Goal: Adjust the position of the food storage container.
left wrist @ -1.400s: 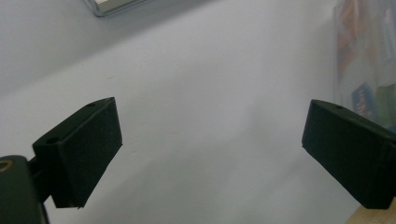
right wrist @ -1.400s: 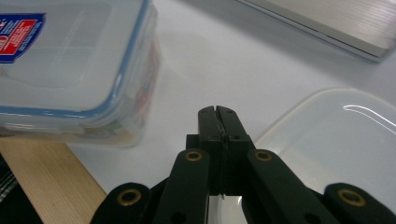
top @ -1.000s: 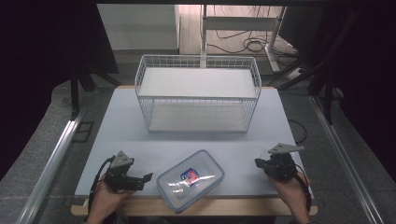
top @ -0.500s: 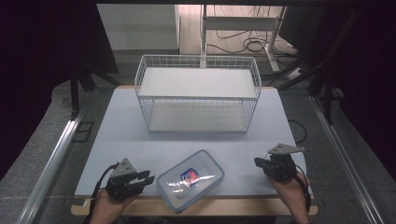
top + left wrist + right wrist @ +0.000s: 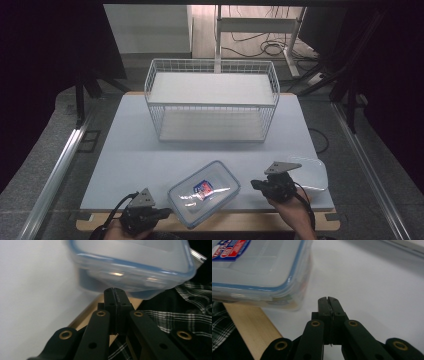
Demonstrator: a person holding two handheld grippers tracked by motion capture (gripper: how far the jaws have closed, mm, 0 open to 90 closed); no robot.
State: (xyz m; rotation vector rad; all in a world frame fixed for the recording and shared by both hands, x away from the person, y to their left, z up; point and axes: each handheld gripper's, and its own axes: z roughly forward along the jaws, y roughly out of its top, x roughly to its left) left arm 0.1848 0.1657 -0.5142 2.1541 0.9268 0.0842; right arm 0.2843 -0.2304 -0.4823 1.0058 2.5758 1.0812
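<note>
A clear plastic container (image 5: pixel 204 192) with a blue-rimmed lid and a red-and-blue label lies at the table's front edge, one corner over the wooden lip. My left gripper (image 5: pixel 167 213) sits just left of it; its jaws have just been closing and stand shut with nothing between them. In the left gripper view the shut tips (image 5: pixel 115 291) point at the container's side (image 5: pixel 130 265), very close to it. My right gripper (image 5: pixel 255 184) is shut and empty just right of the container. Its tips (image 5: pixel 327 300) are over bare table, with the container (image 5: pixel 257 272) to their upper left.
A white wire basket (image 5: pixel 212 100) stands at the back middle of the table. A clear shallow tray or lid (image 5: pixel 312 172) lies at the right edge behind my right hand. The wooden table lip (image 5: pixel 252 325) runs along the front.
My left gripper slid right and toward the front edge, up to the container, and its jaws closed. The right gripper moved left toward the container, uncovering the clear tray.
</note>
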